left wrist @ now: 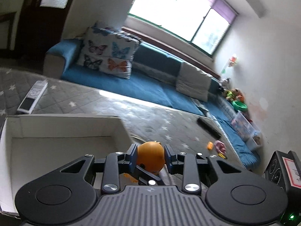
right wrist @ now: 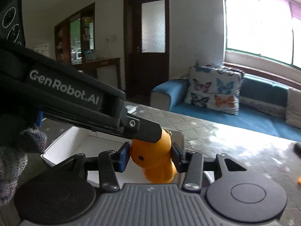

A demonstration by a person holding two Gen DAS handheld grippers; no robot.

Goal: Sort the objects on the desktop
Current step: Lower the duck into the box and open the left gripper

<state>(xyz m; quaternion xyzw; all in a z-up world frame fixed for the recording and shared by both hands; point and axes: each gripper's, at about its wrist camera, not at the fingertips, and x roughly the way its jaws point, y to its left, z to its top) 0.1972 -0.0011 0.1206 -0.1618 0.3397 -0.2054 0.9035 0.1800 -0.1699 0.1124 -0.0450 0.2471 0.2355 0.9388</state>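
An orange toy figure (left wrist: pixel 150 157) with a round head and black dot eyes sits between both pairs of fingers, just past the right rim of an open white box (left wrist: pixel 60 131). My left gripper (left wrist: pixel 150 156) has its blue-padded fingers against the toy's head on both sides. In the right wrist view my right gripper (right wrist: pixel 152 156) is shut on the toy's body (right wrist: pixel 154 162), and the left gripper's black body (right wrist: pixel 75 101) crosses over it from the upper left, its tip on the toy's top. The box (right wrist: pixel 75 143) lies behind.
The grey quilted star-patterned table (left wrist: pixel 154 113) carries a white remote (left wrist: pixel 33 96), a black bar (left wrist: pixel 208 127), and small yellow and pink toys (left wrist: pixel 216 146). A blue sofa (left wrist: pixel 150 82) with a butterfly cushion (left wrist: pixel 109 56) stands behind. A black case (left wrist: pixel 284 171) is at the right.
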